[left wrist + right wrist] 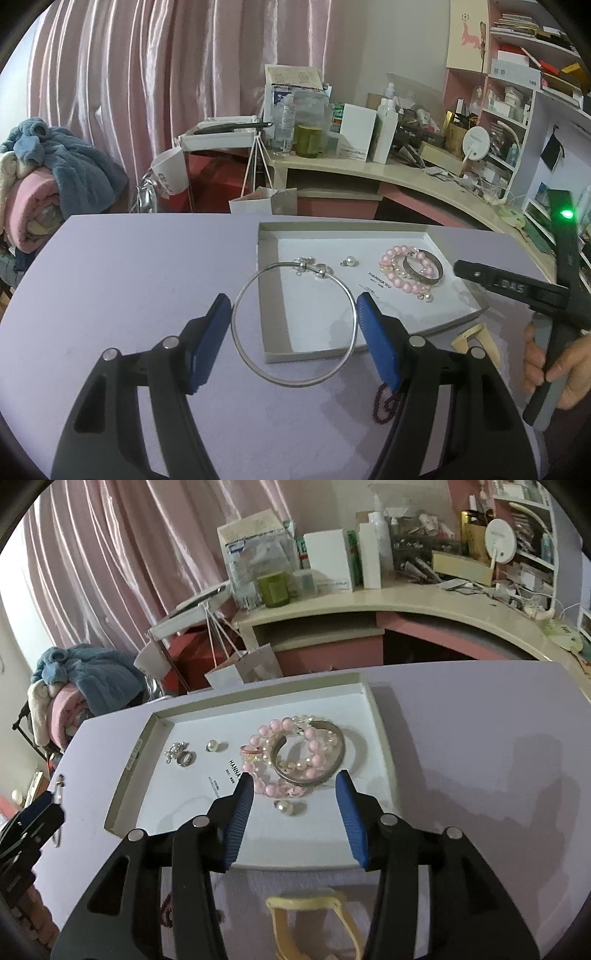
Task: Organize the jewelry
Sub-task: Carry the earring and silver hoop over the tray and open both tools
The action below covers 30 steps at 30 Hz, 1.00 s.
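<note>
Landmark: the shallow white tray [271,295], a card lid with grey rims, lying on the lilac table [129,266].
Silver hoop: a thin, smooth metal bangle [240,299] spans the left gripper [293,319]; each blue ribbed pad meets one side of the ring, so the jaws look clamped across its width.
Hoop versus tray: its far half, with small sliding charms [309,266], lies over the tray's near-left corner; its near half is over the table outside the rim. Whether it touches the rim I cannot tell.
Key relation: the tray floor lies ahead and right of the left jaws, so a short forward carry should bring the whole ring inside.
Right gripper [294,797]: jaws apart and holding nothing, above the tray's near edge, fingers pointed at the bracelet pile.
Already in tray: glossy pink bead bracelets [273,753] tangled with a dull flat metal cuff [338,755], a round pearl earring [212,746], another [282,806], and a silver ring [184,758].
Outside tray: dark red beaded strand [386,402] near the tray's near-right side, and a yellow cloth band [306,904].
</note>
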### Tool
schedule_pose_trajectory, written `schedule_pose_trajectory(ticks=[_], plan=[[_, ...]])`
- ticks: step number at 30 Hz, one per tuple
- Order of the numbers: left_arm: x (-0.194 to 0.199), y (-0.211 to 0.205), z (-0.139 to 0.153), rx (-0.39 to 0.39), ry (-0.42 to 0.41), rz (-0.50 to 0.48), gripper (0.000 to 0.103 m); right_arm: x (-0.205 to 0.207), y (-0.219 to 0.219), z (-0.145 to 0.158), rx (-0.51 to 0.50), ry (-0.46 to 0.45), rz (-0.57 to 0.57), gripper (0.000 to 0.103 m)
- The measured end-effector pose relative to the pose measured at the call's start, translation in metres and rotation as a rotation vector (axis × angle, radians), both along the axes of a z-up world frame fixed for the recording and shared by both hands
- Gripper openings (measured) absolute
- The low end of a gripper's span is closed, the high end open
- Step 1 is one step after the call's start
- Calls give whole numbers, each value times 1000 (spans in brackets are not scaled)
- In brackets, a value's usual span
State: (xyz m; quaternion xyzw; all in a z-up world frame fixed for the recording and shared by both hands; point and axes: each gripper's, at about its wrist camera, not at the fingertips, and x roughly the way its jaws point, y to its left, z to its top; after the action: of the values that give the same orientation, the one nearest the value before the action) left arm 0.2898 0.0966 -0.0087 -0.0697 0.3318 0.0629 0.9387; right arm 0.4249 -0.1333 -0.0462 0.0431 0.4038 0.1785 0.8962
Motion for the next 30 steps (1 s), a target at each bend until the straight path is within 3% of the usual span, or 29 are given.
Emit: schedule_pose_trajectory(ticks=[9, 14, 19, 23, 24, 26, 30], plan=[[44, -14, -12, -29, 37, -31, 70, -10, -19, 4, 11, -10, -21, 51], [84, -21, -33, -70, 98, -40, 70, -12, -28, 7, 15, -26, -17, 54], [109, -25, -47, -58, 122, -27, 70, -14, -33, 7, 1, -39, -11, 54], [120, -23, -53, -58, 148, -9, 71, -15, -37, 6, 3, -45, -11, 54], [119, -21, -54, -69, 147, -6, 75, -15, -37, 5, 6, -43, -11, 54], [116, -17, -51, -86, 134, 1, 83, -17, -38, 4, 7, -41, -9, 54], [100, -8, -38, -95, 94, 5, 83, -23, -37, 4, 7, -42, -4, 54]])
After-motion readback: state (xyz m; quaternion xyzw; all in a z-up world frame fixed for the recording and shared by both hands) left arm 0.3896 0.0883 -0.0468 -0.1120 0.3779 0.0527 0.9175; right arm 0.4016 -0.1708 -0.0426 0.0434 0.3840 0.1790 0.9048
